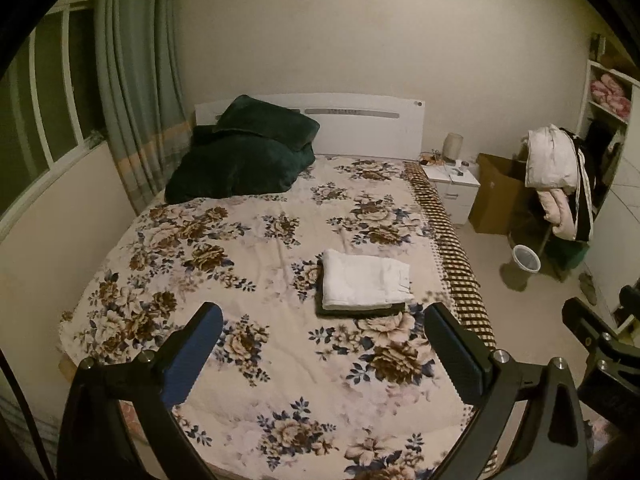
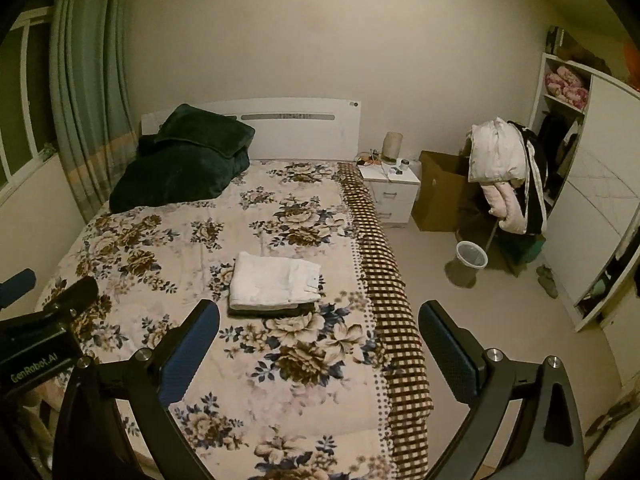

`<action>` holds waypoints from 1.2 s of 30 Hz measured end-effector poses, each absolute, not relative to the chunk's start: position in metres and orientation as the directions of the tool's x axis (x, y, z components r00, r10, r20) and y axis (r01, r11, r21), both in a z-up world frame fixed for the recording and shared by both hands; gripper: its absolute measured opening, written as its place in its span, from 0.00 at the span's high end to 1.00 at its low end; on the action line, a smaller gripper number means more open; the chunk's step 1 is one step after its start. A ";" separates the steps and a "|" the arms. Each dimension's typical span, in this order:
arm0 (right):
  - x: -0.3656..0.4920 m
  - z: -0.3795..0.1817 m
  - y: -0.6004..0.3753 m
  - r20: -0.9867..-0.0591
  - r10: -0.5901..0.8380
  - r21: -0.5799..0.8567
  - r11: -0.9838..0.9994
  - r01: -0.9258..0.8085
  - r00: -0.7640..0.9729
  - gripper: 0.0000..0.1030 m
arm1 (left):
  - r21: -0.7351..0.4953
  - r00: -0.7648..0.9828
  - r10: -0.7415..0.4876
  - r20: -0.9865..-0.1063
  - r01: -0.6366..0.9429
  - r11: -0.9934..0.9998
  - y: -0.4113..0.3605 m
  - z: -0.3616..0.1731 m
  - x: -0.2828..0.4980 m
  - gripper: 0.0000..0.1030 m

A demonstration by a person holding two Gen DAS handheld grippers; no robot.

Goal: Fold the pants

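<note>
Two handheld grippers hang above the foot of a bed (image 1: 248,240) covered in a cream spread printed with brown and blue flowers, both tools empty and touching nothing. The left gripper (image 1: 324,352) has its blue-padded fingers (image 1: 192,360) spread wide apart, and the right gripper (image 2: 320,348) is spread just as wide, its pads (image 2: 188,352) framing the mattress below. On the right half of the bed, well ahead of both tools, white pants (image 1: 366,282) lie folded into a flat rectangle; in the right wrist view the same white pants (image 2: 274,280) sit squarely on top of a dark folded garment (image 2: 272,310), whose edge shows along the near side. That dark folded garment (image 1: 360,309) peeks out the same way in the left wrist view. A heap of dark green bedding (image 1: 244,160) lies against the white headboard (image 1: 368,128). A checked brown blanket (image 2: 384,280) runs down the bed's right edge. Beside the bed stand a white nightstand (image 2: 394,192), a cardboard box (image 2: 438,188) and a chair piled with pale jackets (image 2: 500,160), with a small wastebasket (image 2: 472,258) on the floor just in front. Green curtains (image 1: 132,80) hang at the window on the left
</note>
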State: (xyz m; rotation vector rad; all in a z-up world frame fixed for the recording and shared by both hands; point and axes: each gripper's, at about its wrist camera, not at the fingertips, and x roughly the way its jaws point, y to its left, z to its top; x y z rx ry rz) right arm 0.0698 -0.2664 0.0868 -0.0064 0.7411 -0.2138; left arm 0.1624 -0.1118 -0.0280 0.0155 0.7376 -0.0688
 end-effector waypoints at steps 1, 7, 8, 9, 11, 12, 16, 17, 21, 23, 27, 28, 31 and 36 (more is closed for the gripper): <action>0.078 0.080 -0.269 -0.672 -0.194 -0.081 0.979 0.189 0.715 0.01 | -0.009 0.734 -0.054 -0.677 0.065 0.998 -0.112 -0.032 0.168 0.00; 0.122 0.043 -0.284 -0.705 -0.200 -0.079 0.976 0.205 0.681 0.01 | 0.027 0.719 -0.017 -0.695 0.050 0.998 -0.116 -0.054 0.194 0.00; 0.128 0.038 -0.285 -0.706 -0.204 -0.084 0.975 0.206 0.678 0.01 | 0.027 0.715 -0.015 -0.698 0.047 0.999 -0.116 -0.056 0.197 0.00; 0.136 0.032 -0.286 -0.712 -0.207 -0.087 0.974 0.208 0.671 0.01 | 0.030 0.713 -0.010 -0.701 0.043 0.999 -0.116 -0.059 0.200 0.00; 0.144 0.024 -0.289 -0.714 -0.210 -0.088 0.973 0.212 0.668 0.01 | 0.032 0.701 -0.003 -0.713 0.037 0.999 -0.117 -0.066 0.208 0.00; 0.150 0.019 -0.290 -0.718 -0.213 -0.092 0.973 0.213 0.663 0.01 | 0.036 0.697 0.002 -0.717 0.034 0.999 -0.118 -0.069 0.210 0.00; 0.163 0.006 -0.292 -0.724 -0.217 -0.098 0.972 0.213 0.654 0.01 | 0.048 0.686 0.009 -0.728 0.038 0.998 -0.122 -0.077 0.219 0.00; 0.165 0.004 -0.292 -0.727 -0.213 -0.095 0.973 0.212 0.652 0.01 | 0.045 0.684 0.007 -0.729 0.039 0.998 -0.122 -0.079 0.221 0.00; 0.167 -0.005 -0.290 -0.732 -0.211 -0.095 0.973 0.209 0.647 0.01 | 0.039 0.680 -0.001 -0.733 0.044 0.998 -0.124 -0.082 0.226 0.00; 0.168 -0.006 -0.290 -0.733 -0.210 -0.096 0.974 0.207 0.647 0.01 | 0.038 0.679 -0.003 -0.734 0.044 0.998 -0.125 -0.082 0.227 0.00; 0.167 -0.008 -0.289 -0.732 -0.207 -0.092 0.974 0.207 0.649 0.01 | 0.037 0.679 -0.005 -0.734 0.047 0.998 -0.127 -0.082 0.229 0.00; 0.167 -0.009 -0.289 -0.730 -0.207 -0.092 0.974 0.207 0.651 0.01 | 0.039 0.680 -0.005 -0.733 0.049 0.998 -0.128 -0.082 0.228 0.00; 0.167 -0.012 -0.289 -0.728 -0.204 -0.087 0.974 0.207 0.654 0.01 | 0.036 0.680 -0.006 -0.733 0.048 0.998 -0.127 -0.082 0.229 0.00; 0.163 -0.013 -0.290 -0.725 -0.202 -0.085 0.975 0.206 0.658 0.01 | 0.031 0.680 -0.009 -0.733 0.047 0.998 -0.127 -0.082 0.230 0.00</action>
